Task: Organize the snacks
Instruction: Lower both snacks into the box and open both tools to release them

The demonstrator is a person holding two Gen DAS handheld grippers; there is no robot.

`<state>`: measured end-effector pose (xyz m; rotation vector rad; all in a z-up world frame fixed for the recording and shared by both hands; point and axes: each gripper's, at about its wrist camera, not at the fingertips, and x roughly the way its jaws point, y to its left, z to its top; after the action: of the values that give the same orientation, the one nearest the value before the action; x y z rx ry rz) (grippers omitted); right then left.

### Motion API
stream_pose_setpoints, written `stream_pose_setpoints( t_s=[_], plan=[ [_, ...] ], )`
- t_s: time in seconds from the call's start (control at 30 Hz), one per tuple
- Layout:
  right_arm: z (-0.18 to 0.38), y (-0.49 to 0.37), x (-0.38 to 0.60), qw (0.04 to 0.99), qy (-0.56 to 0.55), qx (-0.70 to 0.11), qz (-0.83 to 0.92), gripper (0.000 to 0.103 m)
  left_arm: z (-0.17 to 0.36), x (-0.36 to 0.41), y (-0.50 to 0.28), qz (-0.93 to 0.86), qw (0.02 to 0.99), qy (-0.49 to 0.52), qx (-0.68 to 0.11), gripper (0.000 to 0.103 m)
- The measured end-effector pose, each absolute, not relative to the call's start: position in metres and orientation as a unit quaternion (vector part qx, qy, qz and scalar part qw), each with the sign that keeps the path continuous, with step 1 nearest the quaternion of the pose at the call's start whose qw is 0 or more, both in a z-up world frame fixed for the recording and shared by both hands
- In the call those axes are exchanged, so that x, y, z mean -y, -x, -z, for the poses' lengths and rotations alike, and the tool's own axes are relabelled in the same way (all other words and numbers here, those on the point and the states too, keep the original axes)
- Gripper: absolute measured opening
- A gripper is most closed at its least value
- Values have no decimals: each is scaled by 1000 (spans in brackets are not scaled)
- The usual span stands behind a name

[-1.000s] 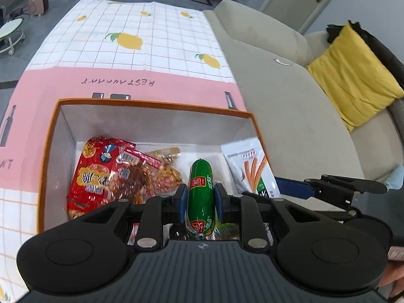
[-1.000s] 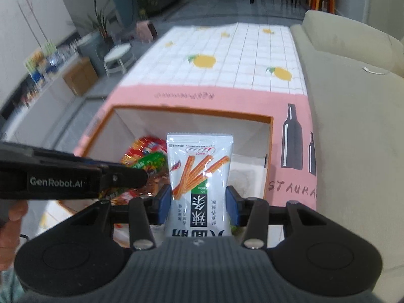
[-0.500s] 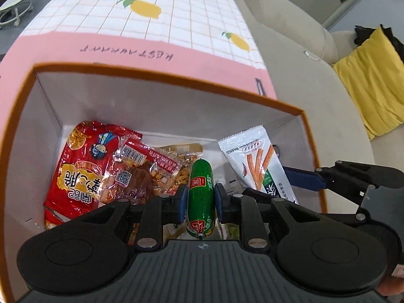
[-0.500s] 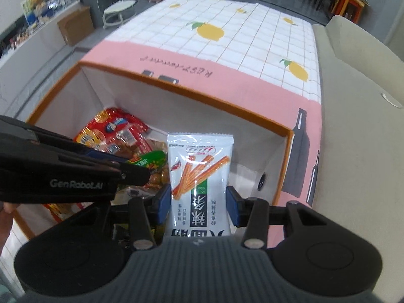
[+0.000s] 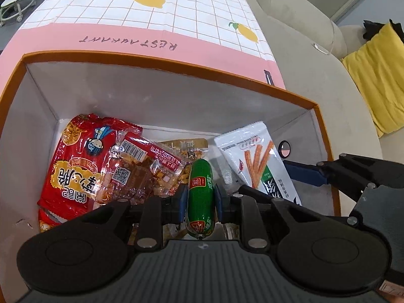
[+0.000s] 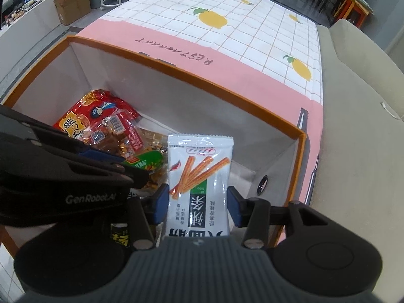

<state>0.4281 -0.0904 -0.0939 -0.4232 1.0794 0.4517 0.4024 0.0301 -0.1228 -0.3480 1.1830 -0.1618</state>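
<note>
Hand-held grippers, two: left (image 5: 200, 199) clamped on one green sausage (image 5: 200, 192), right (image 6: 198, 205) on one white packet (image 6: 199, 184).

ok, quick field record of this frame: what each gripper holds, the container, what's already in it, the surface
left gripper: shut on green sausage, over the box
right gripper: shut on white spicy-strip packet, over the box
container: orange-rimmed box, white inside, open top
already in box: red snack bag, clear packets of brown snacks
surface: pink lemon-print tablecloth
beside table: beige sofa, yellow cushion
</note>
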Motion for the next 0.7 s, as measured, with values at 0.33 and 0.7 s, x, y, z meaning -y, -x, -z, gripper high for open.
stream_pose_setpoints(
  t_s=[0.33, 0.7],
  plan=[
    [81, -420, 96, 822, 197, -493, -205, 60, 110, -30, -395, 79, 817, 175, -544, 31],
    [38, -393, 98, 834, 177, -475, -218, 64, 52, -25, -370, 75, 850, 127, -506, 32]
  ],
)
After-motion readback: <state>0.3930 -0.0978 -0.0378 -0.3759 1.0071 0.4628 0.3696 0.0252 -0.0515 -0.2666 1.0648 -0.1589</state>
